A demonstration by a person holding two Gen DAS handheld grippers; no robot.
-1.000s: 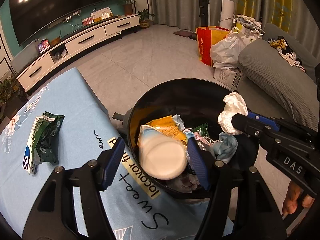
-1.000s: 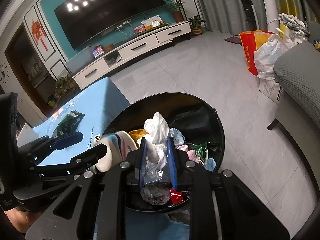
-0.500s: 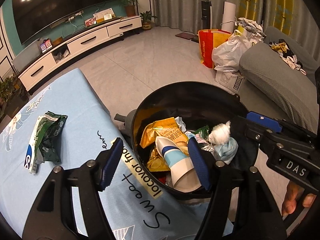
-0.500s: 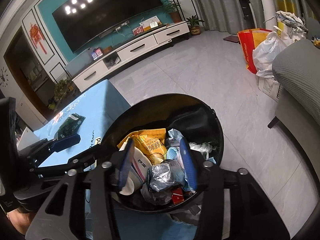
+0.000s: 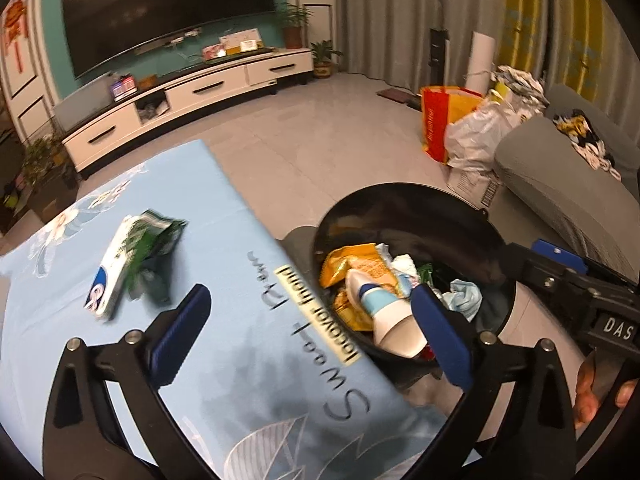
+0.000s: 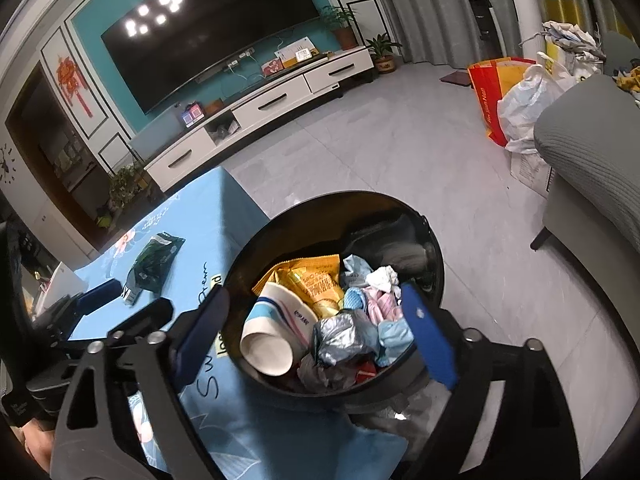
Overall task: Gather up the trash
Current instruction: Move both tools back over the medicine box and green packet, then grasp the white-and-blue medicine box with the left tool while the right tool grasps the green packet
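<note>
A black round bin (image 5: 400,194) (image 6: 340,196) stands against the edge of the blue-clothed table (image 5: 60,280) (image 6: 192,216). Inside it lie a white and blue paper cup (image 5: 384,308) (image 6: 276,328), a crumpled white tissue (image 6: 382,278), yellow snack bags (image 6: 312,280) and foil. My left gripper (image 5: 310,294) hangs over the table edge and the bin rim, jaws opening wide with nothing between them. Over the bin, my right gripper (image 6: 314,292) also has its jaws opening, nothing held. A green wrapper (image 5: 148,248) (image 6: 154,260) lies on the cloth.
Grey tiled floor (image 6: 380,140) lies beyond the bin. A grey sofa (image 5: 560,176) stands at the right, with a red and yellow bag (image 5: 436,120) and a white plastic bag (image 5: 476,140) beside it. A white TV cabinet (image 6: 260,108) lines the far wall.
The cup left my left gripper and now lies in the bin; the tissue dropped from my right gripper into the bin. Both jaws spread wide. The left gripper shifted left over the table.
</note>
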